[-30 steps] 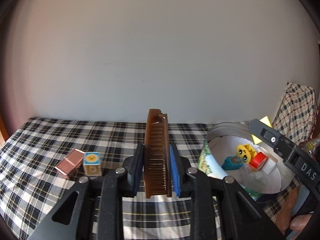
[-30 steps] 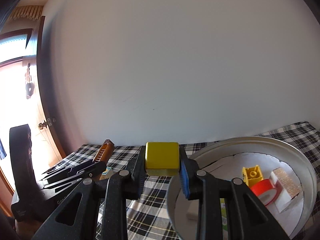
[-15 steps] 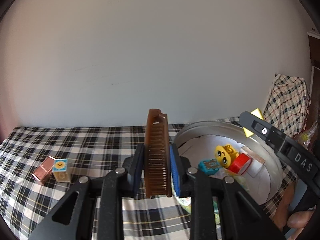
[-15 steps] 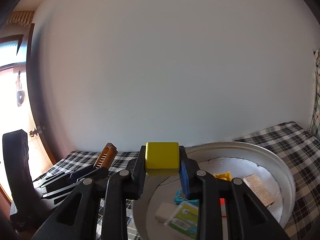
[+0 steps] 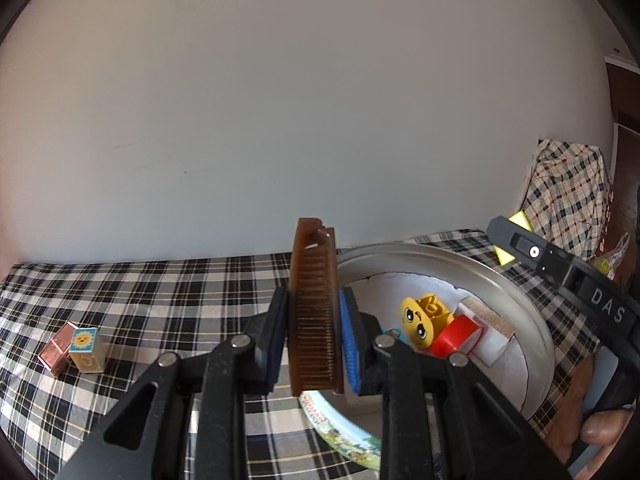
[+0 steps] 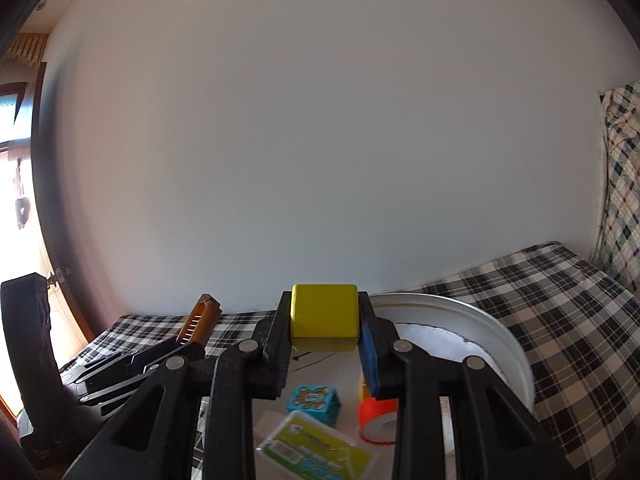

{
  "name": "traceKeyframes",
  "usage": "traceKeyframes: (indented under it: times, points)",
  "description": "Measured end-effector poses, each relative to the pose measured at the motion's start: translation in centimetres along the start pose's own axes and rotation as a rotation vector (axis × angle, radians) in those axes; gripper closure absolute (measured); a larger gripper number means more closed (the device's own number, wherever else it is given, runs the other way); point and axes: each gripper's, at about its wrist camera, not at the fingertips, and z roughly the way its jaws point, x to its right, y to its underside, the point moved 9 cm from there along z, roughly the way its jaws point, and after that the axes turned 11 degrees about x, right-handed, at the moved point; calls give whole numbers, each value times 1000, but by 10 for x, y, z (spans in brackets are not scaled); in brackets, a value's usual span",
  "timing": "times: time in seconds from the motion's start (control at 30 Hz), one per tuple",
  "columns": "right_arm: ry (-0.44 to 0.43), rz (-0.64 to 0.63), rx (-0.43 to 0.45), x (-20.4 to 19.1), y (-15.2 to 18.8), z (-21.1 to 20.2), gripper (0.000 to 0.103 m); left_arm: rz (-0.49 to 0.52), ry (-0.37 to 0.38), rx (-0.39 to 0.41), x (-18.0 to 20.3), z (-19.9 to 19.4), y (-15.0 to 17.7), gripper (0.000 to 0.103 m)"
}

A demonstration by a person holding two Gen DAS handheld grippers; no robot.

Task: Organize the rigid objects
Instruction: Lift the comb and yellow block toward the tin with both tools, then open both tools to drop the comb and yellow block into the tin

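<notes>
My left gripper [image 5: 314, 336] is shut on a brown comb [image 5: 314, 308], held upright at the left rim of the round metal tin [image 5: 516, 304]. My right gripper [image 6: 324, 344] is shut on a yellow block [image 6: 324, 314] and holds it above the tin [image 6: 500, 340]. The tin holds a yellow face brick [image 5: 418, 320], a red tape roll [image 6: 376, 416], a teal block [image 6: 314, 398], a green card [image 6: 320, 450] and a white box [image 5: 488, 320]. The comb also shows in the right wrist view [image 6: 198, 322] with the left gripper at the left.
A copper box [image 5: 56, 354] and a sun-picture cube [image 5: 86, 348] lie on the checked cloth [image 5: 160, 300] at the left. A white wall stands close behind. A checked pillow [image 5: 564, 192] leans at the far right.
Both grippers have moved right and over the tin, so it fills more of each view. The two boxes have slid left in the left wrist view. Both grips are unchanged.
</notes>
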Motion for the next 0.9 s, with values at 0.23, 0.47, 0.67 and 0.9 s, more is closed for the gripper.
traceKeyframes:
  times: [0.23, 0.47, 0.67, 0.9]
  points:
    - [41, 7, 3, 22, -5, -2, 71, 5, 17, 2, 12, 8, -3, 80]
    - [76, -1, 0, 36, -8, -2, 71, 14, 37, -6, 26, 17, -2, 80]
    - [112, -14, 0, 49, -10, -1, 71, 18, 48, -11, 34, 23, -2, 80]
    - [176, -56, -45, 58, -3, 5, 71, 46, 51, -31, 44, 32, 5, 80]
